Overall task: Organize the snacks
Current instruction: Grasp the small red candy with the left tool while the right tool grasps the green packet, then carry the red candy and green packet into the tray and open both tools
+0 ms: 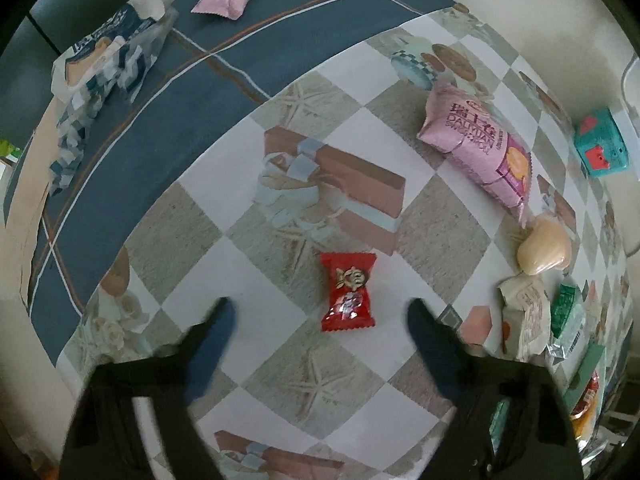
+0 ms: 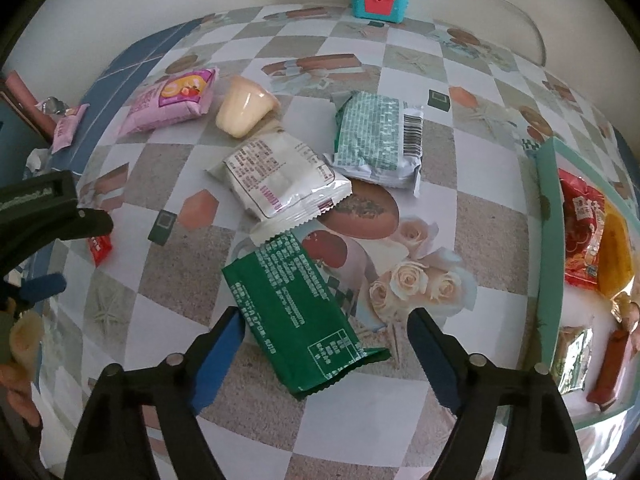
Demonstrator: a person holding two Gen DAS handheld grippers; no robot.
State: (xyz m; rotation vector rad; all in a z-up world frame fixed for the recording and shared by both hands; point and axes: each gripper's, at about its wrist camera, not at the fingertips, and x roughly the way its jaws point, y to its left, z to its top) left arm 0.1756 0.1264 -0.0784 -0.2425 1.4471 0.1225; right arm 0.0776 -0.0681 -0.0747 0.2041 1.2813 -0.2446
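My left gripper (image 1: 320,312) is spread wide w/ nothing in it; the red candy (image 1: 348,292) lies flat on the tablecloth (image 1: 248,288) lower centre of the left wrist view, between my fingers. Looks light, crinkly, prob slippery foil, so I'd pinch across the plump middle, not the crimped ends. My right gripper (image 2: 326,320) is also wide open and empty, w/ the green packet (image 2: 296,316) between its tips, lower centre. Tray (image 2: 546,216) w/ sorted snacks sits at right edge.

My fingers (image 2: 224,344) were matt blue plastic; the red candy wrapper (image 1: 348,292) and green packet (image 2: 296,316) shone glossy.
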